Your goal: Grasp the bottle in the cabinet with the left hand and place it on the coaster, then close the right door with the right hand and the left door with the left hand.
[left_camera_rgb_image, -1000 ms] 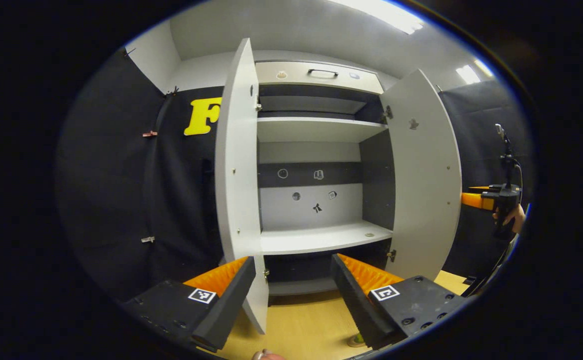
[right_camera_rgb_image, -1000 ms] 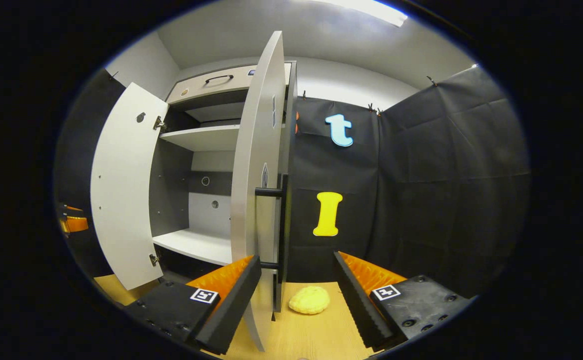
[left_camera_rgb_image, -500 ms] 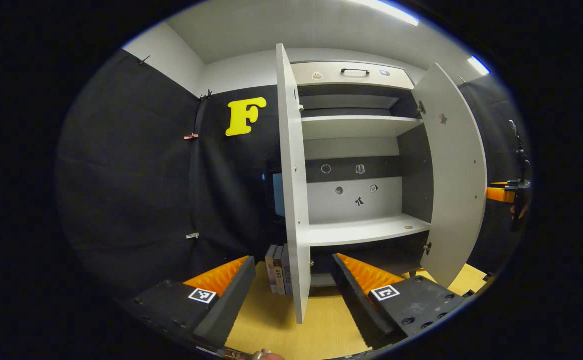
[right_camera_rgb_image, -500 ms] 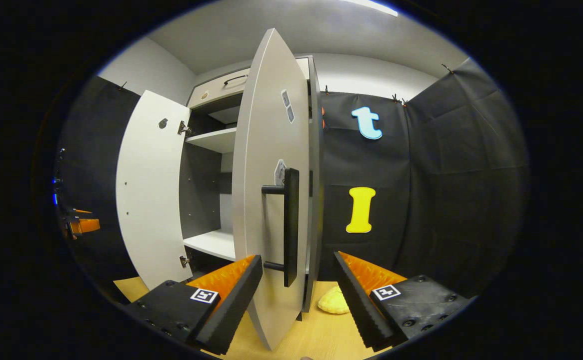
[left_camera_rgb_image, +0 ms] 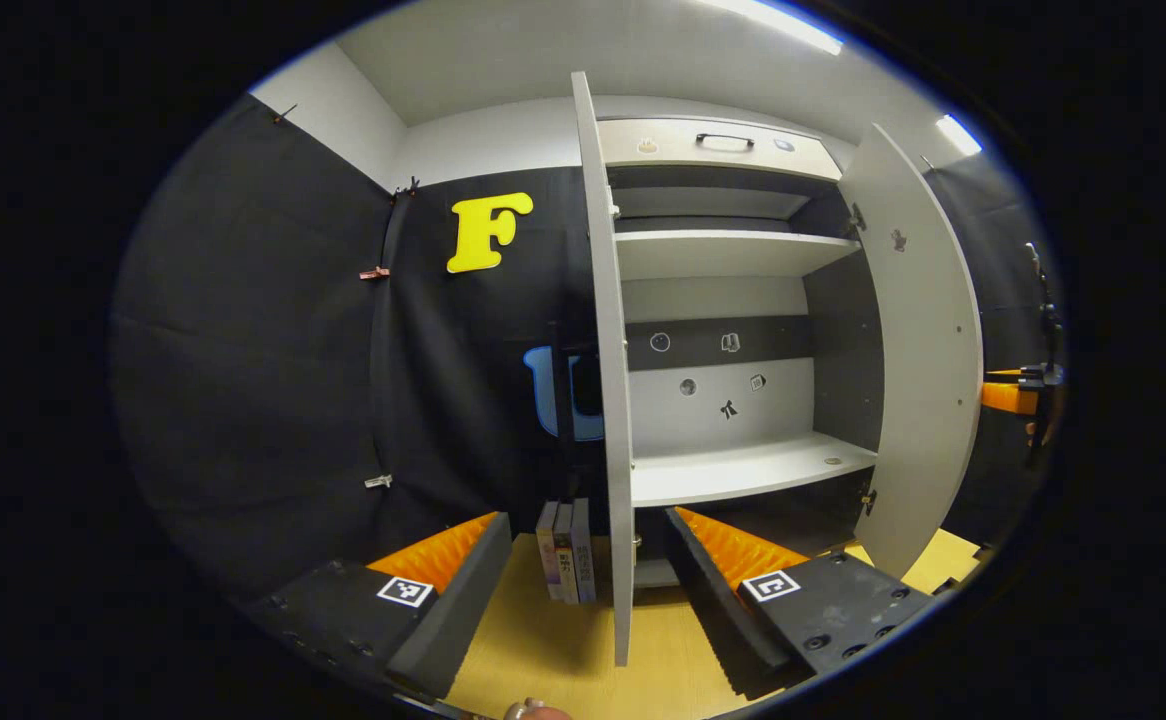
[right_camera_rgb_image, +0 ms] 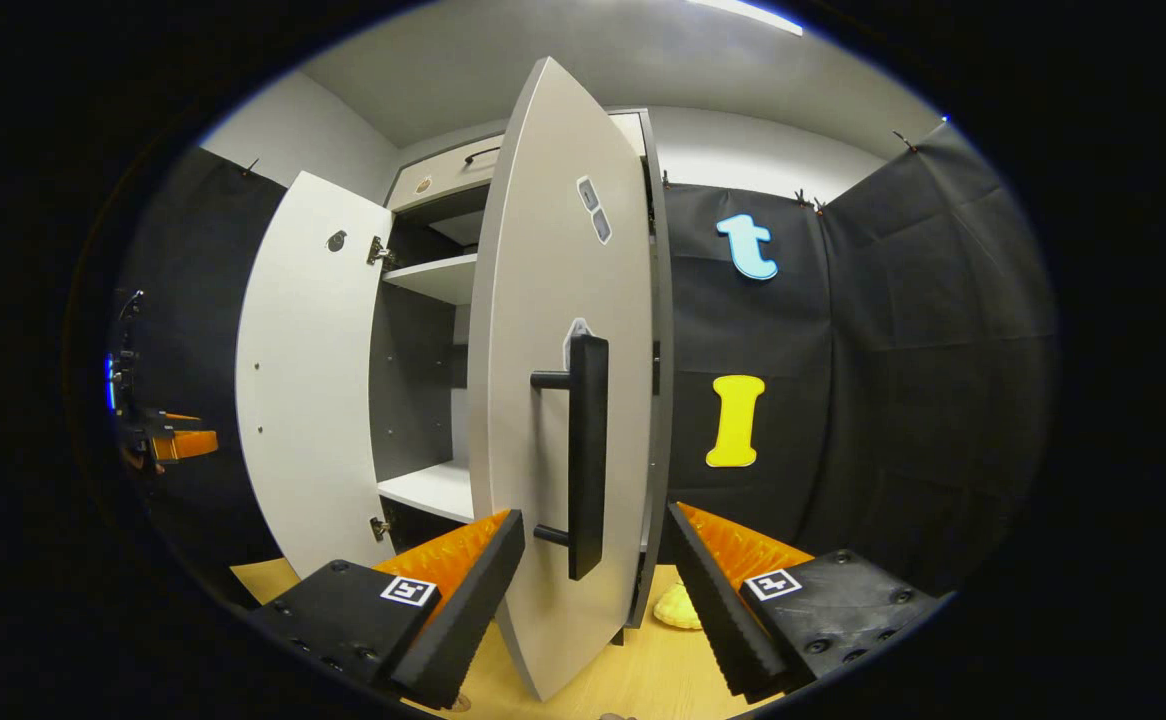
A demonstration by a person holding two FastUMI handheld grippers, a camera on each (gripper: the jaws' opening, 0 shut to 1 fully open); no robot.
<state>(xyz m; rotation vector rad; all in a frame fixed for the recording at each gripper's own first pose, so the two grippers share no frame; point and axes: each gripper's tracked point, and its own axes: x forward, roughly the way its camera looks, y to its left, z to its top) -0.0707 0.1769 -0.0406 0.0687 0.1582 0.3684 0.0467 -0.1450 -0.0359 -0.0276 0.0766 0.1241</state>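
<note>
The cabinet (left_camera_rgb_image: 733,300) stands at the far side of the desk (left_camera_rgb_image: 553,650) with bare shelves, so the bottle step is probably done; neither bottle nor coaster can be placed. Both doors are open. The right door (right_camera_rgb_image: 558,400), pale with a black bar handle (right_camera_rgb_image: 586,455), hangs nearest the right gripper (right_camera_rgb_image: 593,590), fingers wide apart, empty. The left door (left_camera_rgb_image: 611,400) shows edge-on by the left gripper (left_camera_rgb_image: 583,590), equally spread and empty
</note>
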